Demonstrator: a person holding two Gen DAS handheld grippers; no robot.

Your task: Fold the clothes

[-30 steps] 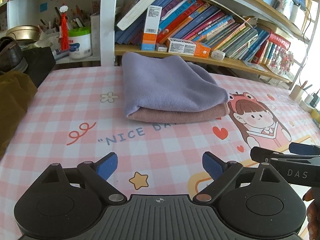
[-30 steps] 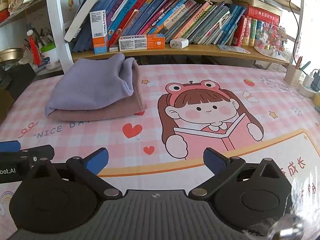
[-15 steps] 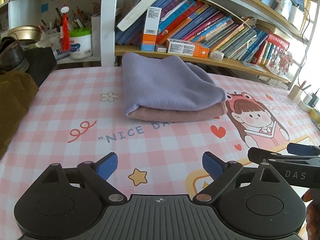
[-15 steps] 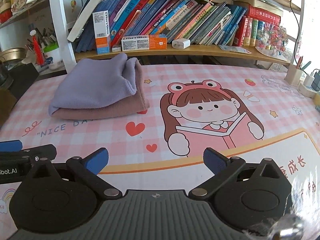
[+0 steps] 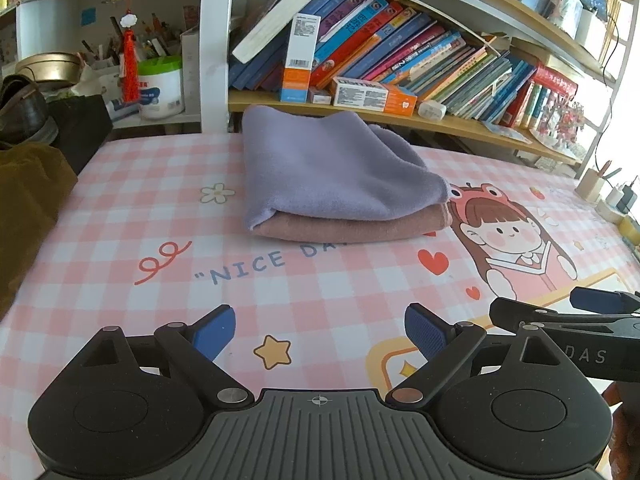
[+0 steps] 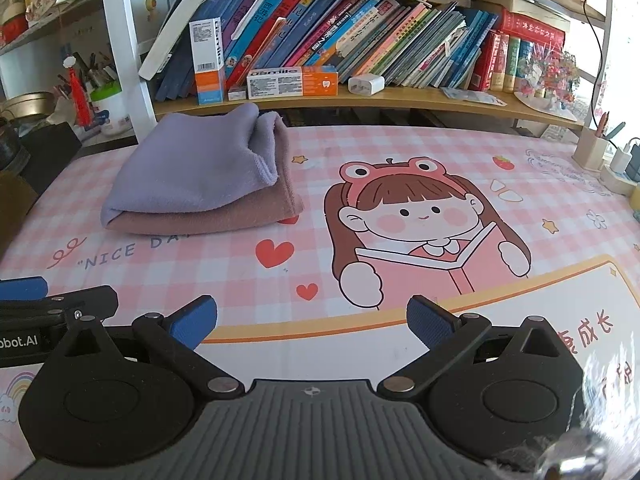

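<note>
Lying folded on the pink checked mat, the purple cloth sits on top of the pink cloth, the two making one neat stack at the far side of the desk, just in front of the lower shelf of leaning books. In the right wrist view the same stack shows left of the printed girl, purple cloth above, pink cloth below, its near edge covering part of the "NICE DAY" lettering.

Left gripper hovers low over the near mat, well apart from the stack, its blue-padded jaws spread wide with nothing between them. Right gripper is likewise near the front edge, jaws spread and empty, above the orange border of the print. Each tool shows at the edge of the other's view: the right one at the right side of the left wrist view, the left one at the left side of the right wrist view

A brown garment lies at the mat's left edge
</note>
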